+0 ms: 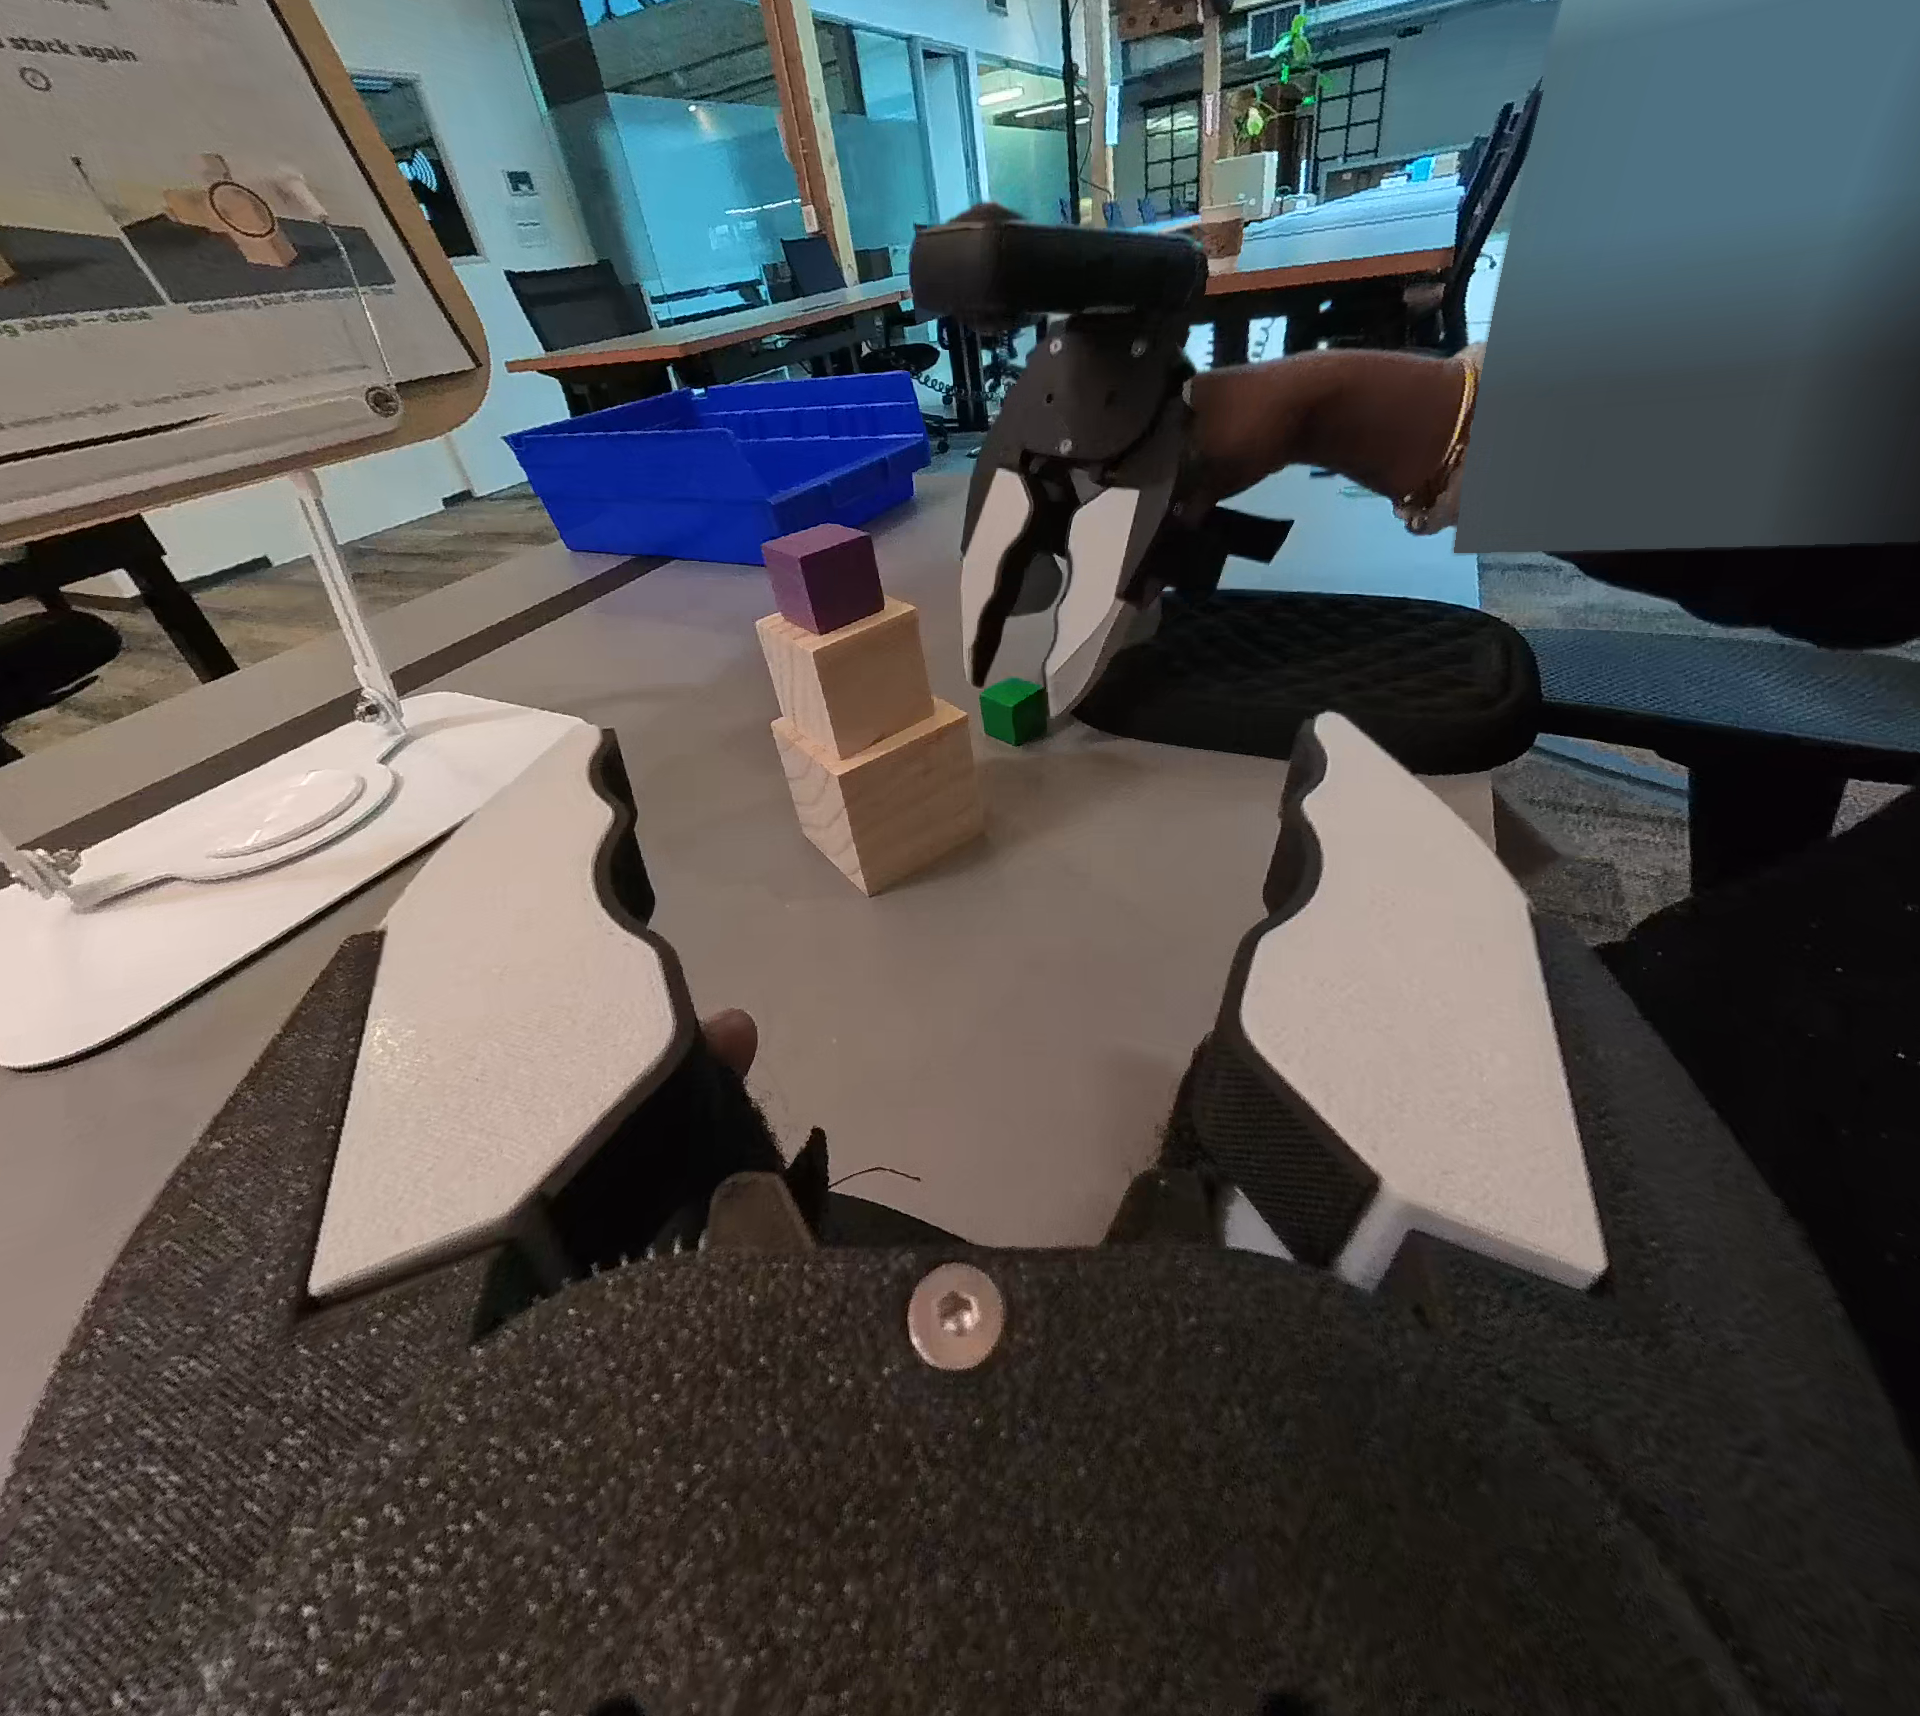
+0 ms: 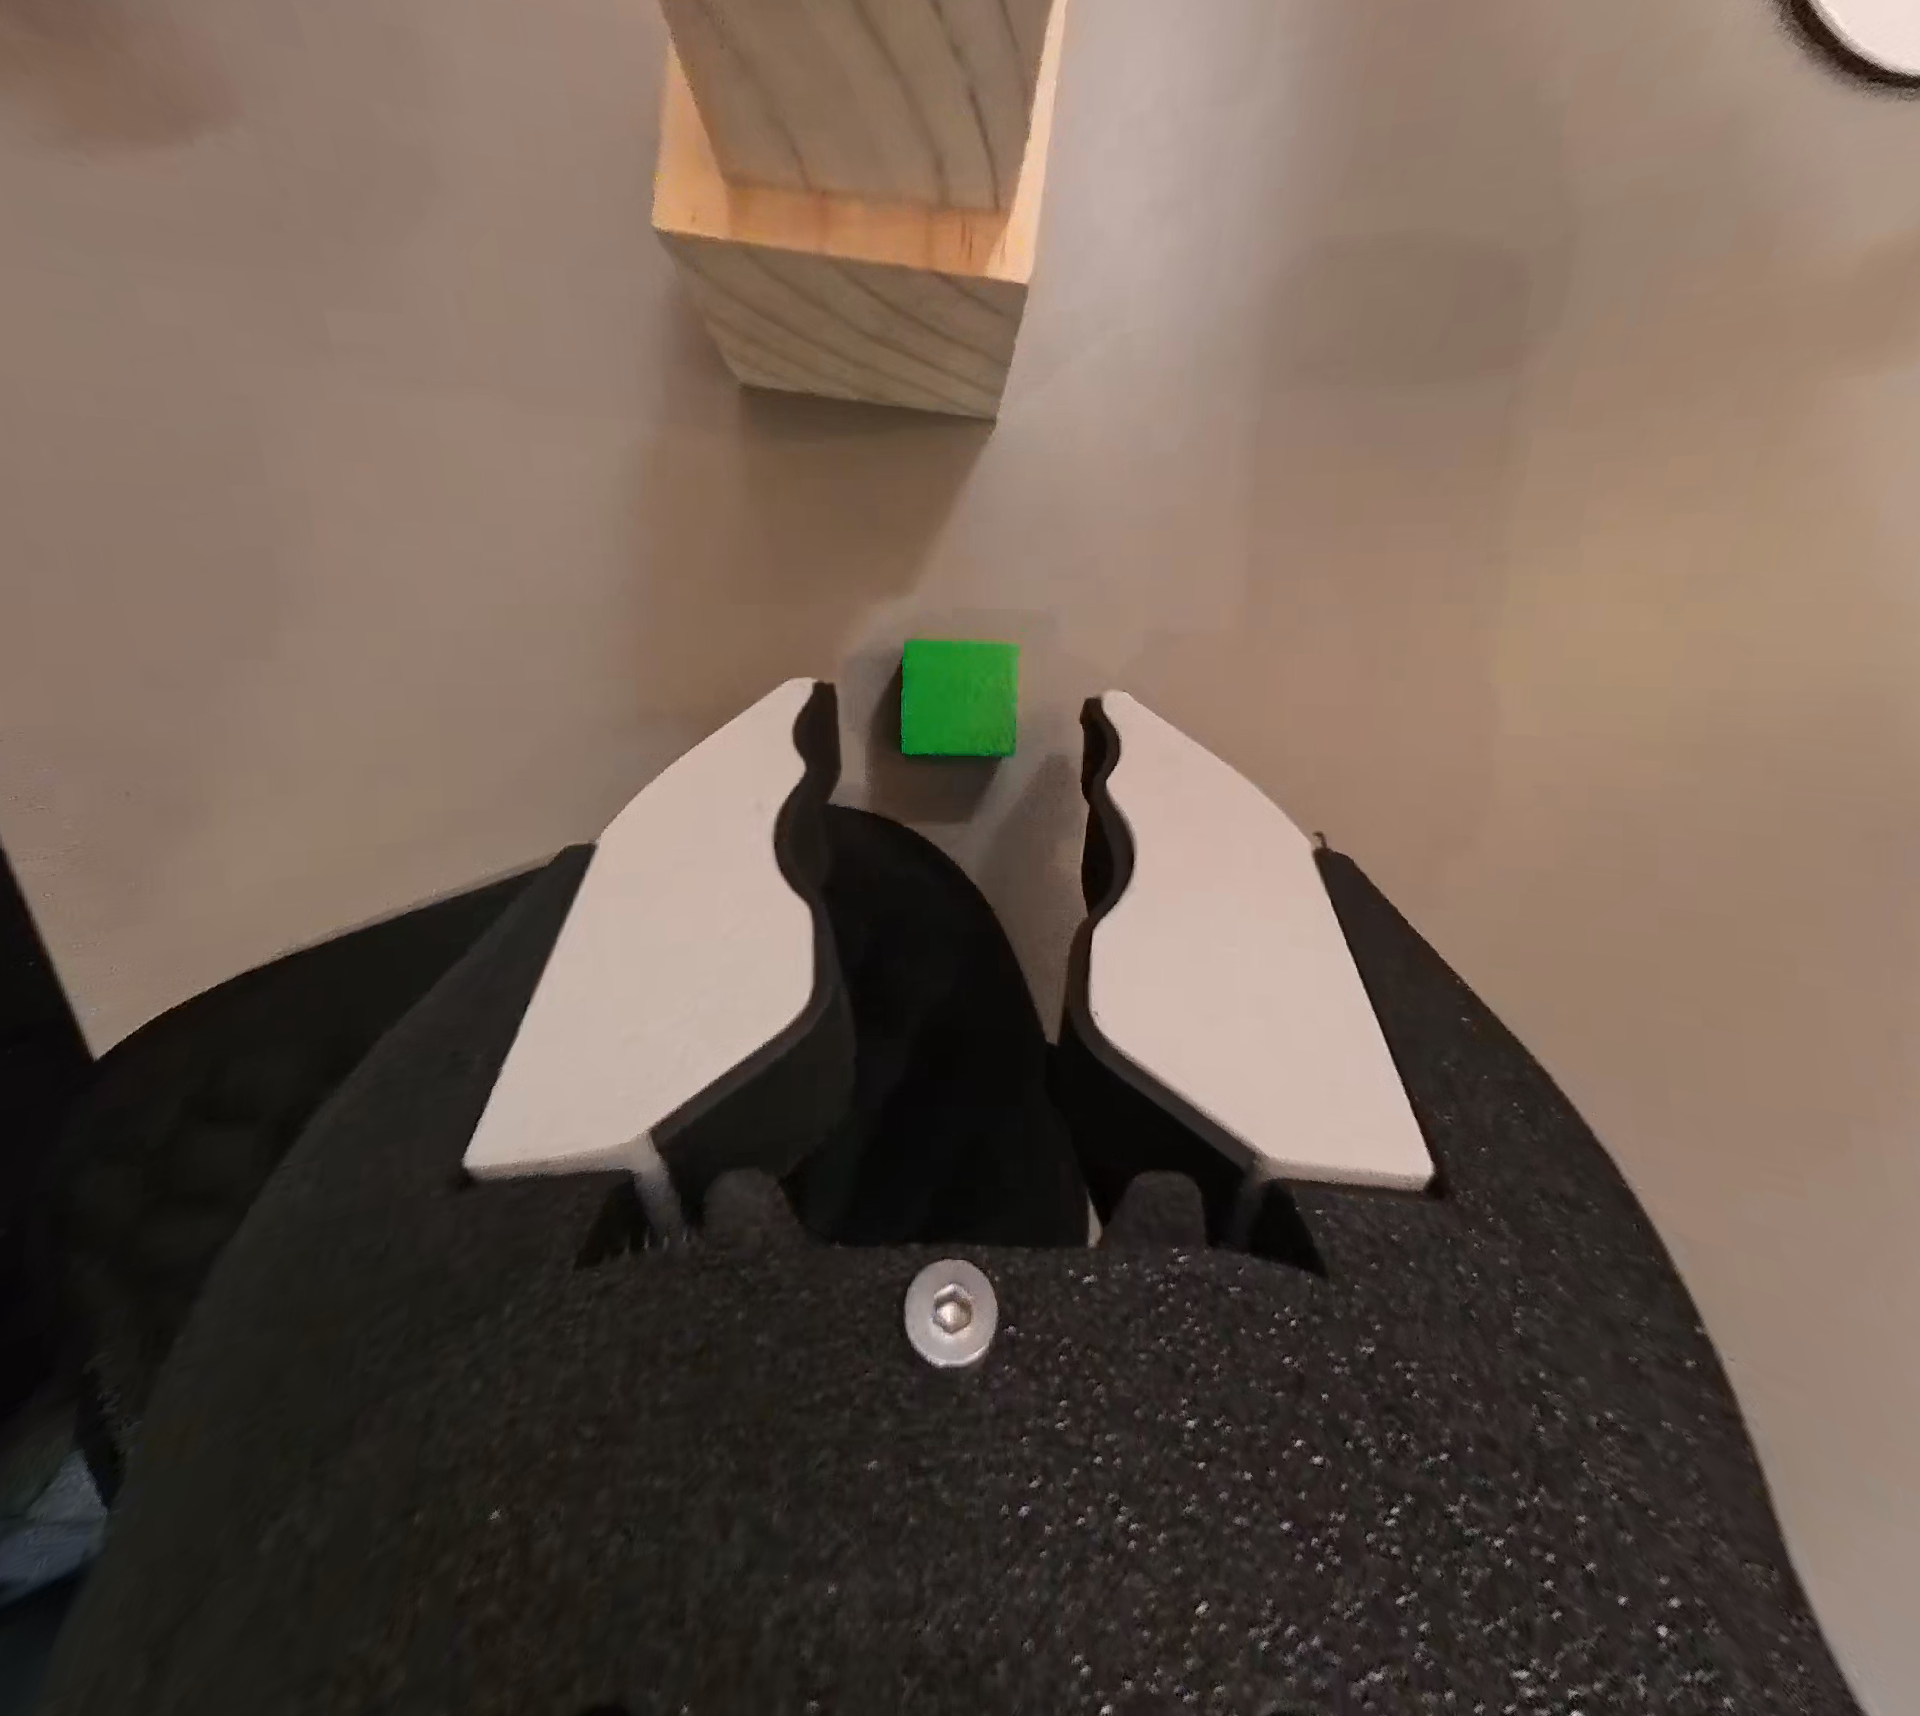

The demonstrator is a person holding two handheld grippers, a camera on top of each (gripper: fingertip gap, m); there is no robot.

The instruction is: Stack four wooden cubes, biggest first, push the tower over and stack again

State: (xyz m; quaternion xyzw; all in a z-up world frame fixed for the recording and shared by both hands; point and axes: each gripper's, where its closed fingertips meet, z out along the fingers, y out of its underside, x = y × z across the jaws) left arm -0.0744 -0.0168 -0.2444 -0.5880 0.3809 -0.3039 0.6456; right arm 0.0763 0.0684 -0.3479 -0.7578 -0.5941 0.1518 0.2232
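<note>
Right claw (image 2: 958, 700) points down over a small green cube (image 2: 958, 698) on the grey desk (image 2: 1455, 523); its two fingers stand to either side of the cube with a gap on each side, so nothing is grasped. Left claw (image 1: 951, 793) hovers low over the desk, spread wide and bare, facing a tower: a purple cube (image 1: 824, 577) on a middle wooden block (image 1: 854, 677) on a larger wooden block (image 1: 883, 799). The green cube lies just beside the tower's base. A blue bin (image 1: 717, 461) sits behind, a white sign stand (image 1: 239, 825) to the left.
</note>
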